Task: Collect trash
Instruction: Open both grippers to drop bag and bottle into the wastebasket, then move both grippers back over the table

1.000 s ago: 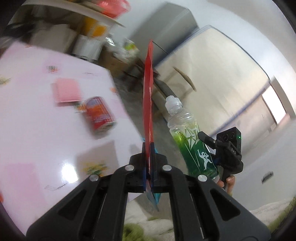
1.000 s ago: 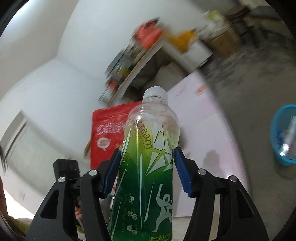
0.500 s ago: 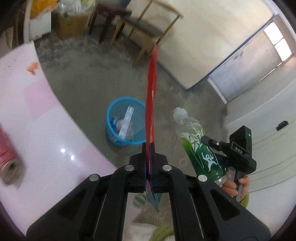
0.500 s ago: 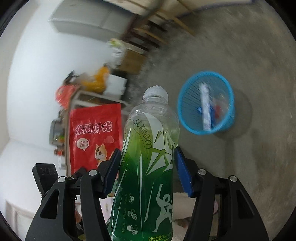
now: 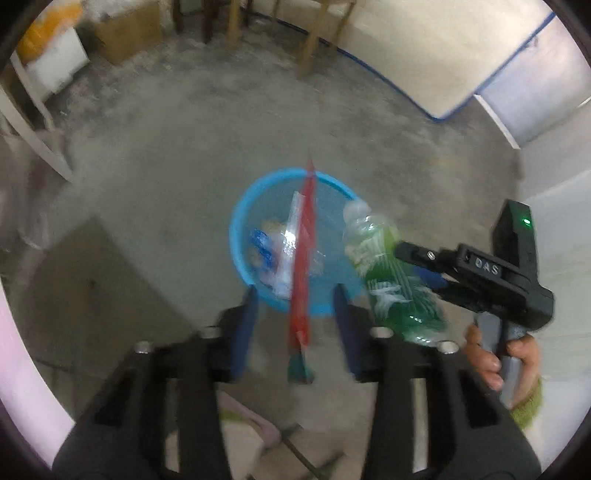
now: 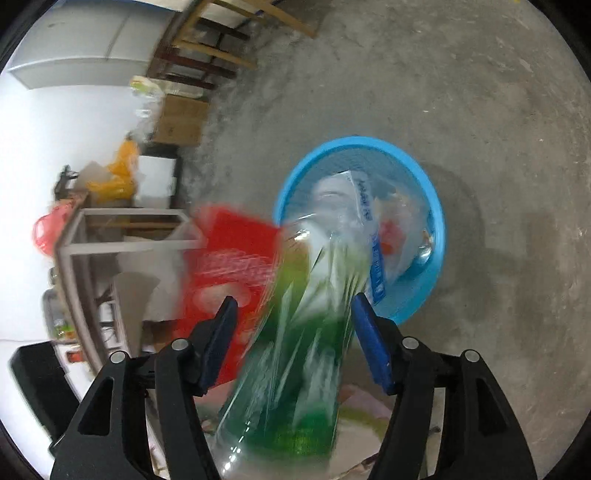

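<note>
A blue mesh trash basket [image 5: 240,254] stands on the concrete floor below both grippers and holds several wrappers; it also shows in the right wrist view [image 6: 432,206]. My left gripper [image 5: 295,314] is open, and the red snack pouch [image 5: 304,258] hangs edge-on between its spread fingers, over the basket. My right gripper [image 6: 295,339] is open too, and the green drink bottle [image 6: 295,354] sits blurred between its spread pads, tipped toward the basket. The bottle [image 5: 388,273] and the pouch [image 6: 229,266] appear in each other's views.
Wooden chair legs [image 5: 314,37] and a cardboard box [image 5: 125,29] stand at the far side of the floor. A pink table edge [image 5: 22,354] is at my left. A white shelf frame [image 6: 122,240] with clutter stands left of the basket.
Both grippers have swung down over the basket and opened. The pouch and the bottle, held tight half a second ago, are now loose between the fingers and blurred with motion.
</note>
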Motion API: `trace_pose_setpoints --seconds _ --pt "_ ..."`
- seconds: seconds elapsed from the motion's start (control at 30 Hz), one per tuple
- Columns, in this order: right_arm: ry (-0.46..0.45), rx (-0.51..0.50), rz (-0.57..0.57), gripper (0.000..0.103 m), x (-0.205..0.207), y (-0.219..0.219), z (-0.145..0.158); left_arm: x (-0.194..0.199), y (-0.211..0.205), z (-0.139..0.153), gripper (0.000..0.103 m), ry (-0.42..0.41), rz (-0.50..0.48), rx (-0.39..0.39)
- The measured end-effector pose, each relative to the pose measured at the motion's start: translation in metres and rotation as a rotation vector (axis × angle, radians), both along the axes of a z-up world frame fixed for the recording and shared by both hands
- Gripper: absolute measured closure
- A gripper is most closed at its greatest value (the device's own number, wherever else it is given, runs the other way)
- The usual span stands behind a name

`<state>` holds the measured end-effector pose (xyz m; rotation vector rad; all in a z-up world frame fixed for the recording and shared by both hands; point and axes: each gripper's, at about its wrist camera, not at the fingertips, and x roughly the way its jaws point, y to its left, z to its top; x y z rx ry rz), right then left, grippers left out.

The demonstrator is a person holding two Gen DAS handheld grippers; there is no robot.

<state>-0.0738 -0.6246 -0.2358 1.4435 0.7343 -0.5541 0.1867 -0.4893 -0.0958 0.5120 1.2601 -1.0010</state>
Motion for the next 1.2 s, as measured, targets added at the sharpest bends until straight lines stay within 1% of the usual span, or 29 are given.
trace_pose_setpoints --seconds 0.03,0.13,0.27,0.37,0.43,0.5,0.57,0.6,0.7,0.77,0.83,0.97,1.03,1.1,1.13,1.2 --pt "0.021 0.005 -0.012 0.041 0.001 -0.002 -0.006 0.001 -0.001 -0.001 0.062 -0.025 0.009 0.005" --pt "0.01 -0.03 -0.008 0.041 0.0 0.008 -0.005 0.001 0.012 0.005 0.062 -0.012 0.028 -0.027" --pt "0.012 -0.042 -0.006 0.041 -0.017 0.029 -0.002 -0.011 0.03 0.023 0.062 -0.053 0.004 -0.054" --pt "0.024 -0.062 -0.015 0.041 -0.035 0.039 0.006 -0.018 0.044 0.041 0.062 -0.074 -0.008 -0.082" --pt "0.027 -0.087 -0.016 0.041 -0.047 0.048 0.016 -0.021 0.051 0.052 0.062 -0.088 -0.014 -0.1" --pt "0.028 -0.113 -0.018 0.041 -0.057 0.057 0.028 -0.025 0.065 0.068 0.061 -0.094 -0.015 -0.136" --pt "0.016 -0.137 -0.021 0.038 -0.068 0.065 0.039 -0.034 0.09 0.09 0.054 -0.104 -0.023 -0.194" --pt "0.009 -0.157 -0.023 0.035 -0.074 0.072 0.049 -0.038 0.104 0.102 0.049 -0.116 -0.025 -0.223" --pt "-0.009 -0.205 -0.016 0.03 -0.08 0.085 0.075 -0.049 0.151 0.127 0.04 -0.14 -0.03 -0.297" --pt "-0.026 -0.231 -0.002 0.029 -0.081 0.097 0.09 -0.052 0.18 0.137 0.037 -0.15 -0.01 -0.328" --pt "-0.044 -0.265 0.039 0.028 -0.075 0.111 0.106 -0.054 0.222 0.143 0.035 -0.152 0.021 -0.359" --pt "-0.074 -0.305 0.119 0.028 -0.053 0.132 0.13 -0.053 0.303 0.146 0.033 -0.169 0.13 -0.399" --pt "-0.095 -0.331 0.172 0.028 -0.036 0.145 0.144 -0.052 0.345 0.145 0.03 -0.199 0.202 -0.414" --pt "-0.122 -0.36 0.229 0.028 -0.018 0.158 0.159 -0.053 0.383 0.142 0.029 -0.227 0.272 -0.418" --pt "-0.136 -0.384 0.278 0.026 -0.002 0.169 0.171 -0.053 0.403 0.138 0.028 -0.235 0.315 -0.416" --pt "-0.157 -0.412 0.338 0.024 0.018 0.184 0.185 -0.053 0.438 0.129 0.028 -0.247 0.403 -0.405"
